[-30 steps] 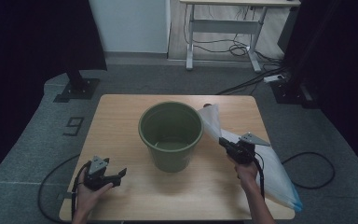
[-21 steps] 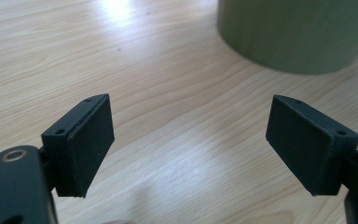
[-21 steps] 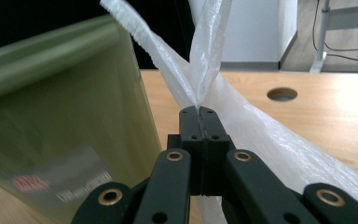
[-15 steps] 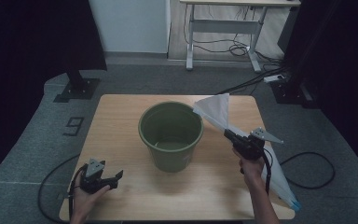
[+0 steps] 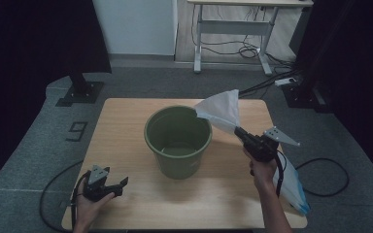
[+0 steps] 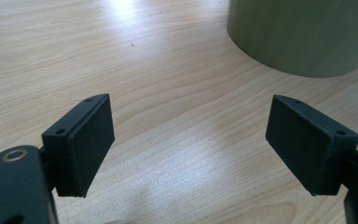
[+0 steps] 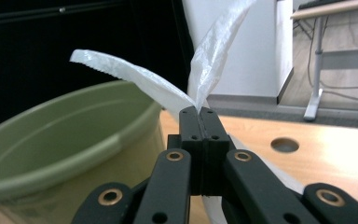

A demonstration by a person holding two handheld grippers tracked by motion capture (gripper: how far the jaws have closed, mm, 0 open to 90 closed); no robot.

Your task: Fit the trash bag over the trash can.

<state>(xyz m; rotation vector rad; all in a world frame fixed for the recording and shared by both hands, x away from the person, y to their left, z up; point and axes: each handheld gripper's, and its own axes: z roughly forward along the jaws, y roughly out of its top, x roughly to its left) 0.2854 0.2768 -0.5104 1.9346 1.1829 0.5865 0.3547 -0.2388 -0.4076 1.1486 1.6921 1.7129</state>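
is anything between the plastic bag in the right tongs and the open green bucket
Nothing visible. The right tongs are shut on the white plastic bag, whose free end hangs at the rim of the green bucket. The bucket's mouth is open and uncovered. The left tongs rest open near the table's front edge, apart from both.

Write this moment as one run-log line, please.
right gripper: shut on plastic bag, lifted beside green bucket | left gripper: jaws open, empty, low over table
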